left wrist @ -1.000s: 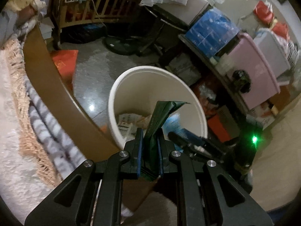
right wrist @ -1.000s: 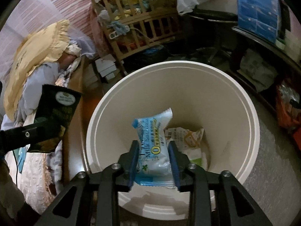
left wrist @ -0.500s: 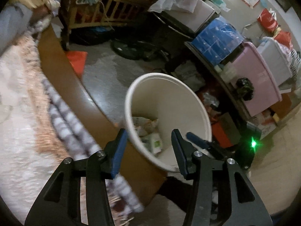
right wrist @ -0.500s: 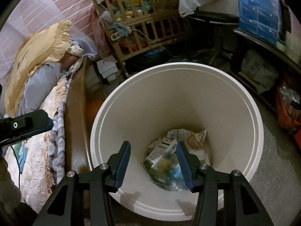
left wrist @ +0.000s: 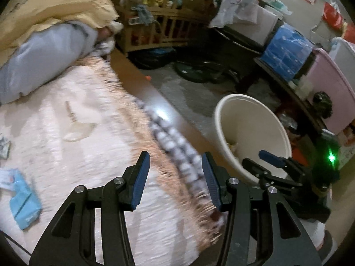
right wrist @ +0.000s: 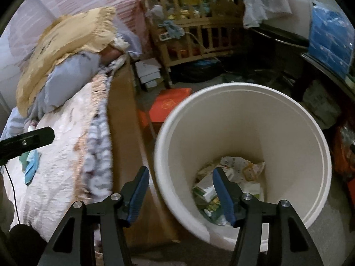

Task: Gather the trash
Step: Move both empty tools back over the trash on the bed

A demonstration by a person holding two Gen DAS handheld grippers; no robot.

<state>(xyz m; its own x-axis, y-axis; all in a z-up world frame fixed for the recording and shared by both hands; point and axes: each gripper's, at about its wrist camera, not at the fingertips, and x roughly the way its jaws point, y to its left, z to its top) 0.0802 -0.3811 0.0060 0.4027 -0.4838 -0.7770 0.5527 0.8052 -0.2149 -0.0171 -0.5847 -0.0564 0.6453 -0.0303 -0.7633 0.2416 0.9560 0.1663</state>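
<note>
The white bin [right wrist: 244, 88] stands on the floor beside the bed, with several wrappers [right wrist: 235, 170] lying at its bottom. My right gripper [right wrist: 180, 170] hangs over the bin's near left rim; its jaws are opening and hold nothing. My left gripper [left wrist: 175, 157] is open and empty above the fringed edge of the bed cover [left wrist: 88, 155]. On the cover lie a light blue wrapper [left wrist: 24, 204] and a clear plastic wrapper [left wrist: 77, 130]. In the left wrist view the bin [left wrist: 221, 115] sits to the right, with the right gripper's fingers [left wrist: 270, 157] over it.
A wooden bed rail [right wrist: 124, 133] runs between cover and bin. A red box [right wrist: 168, 106] lies on the floor behind the bin. A wooden crib [right wrist: 199, 33], a pink container [left wrist: 328, 102], blue packs [left wrist: 286, 53] and cluttered shelves ring the floor. Pillows [left wrist: 44, 44] lie at the bed's head.
Both grippers let go of their packets, a dark green one and a blue-white one, which now lie in the bin. Both opened. The left swung left over the bed; the right shifted left.
</note>
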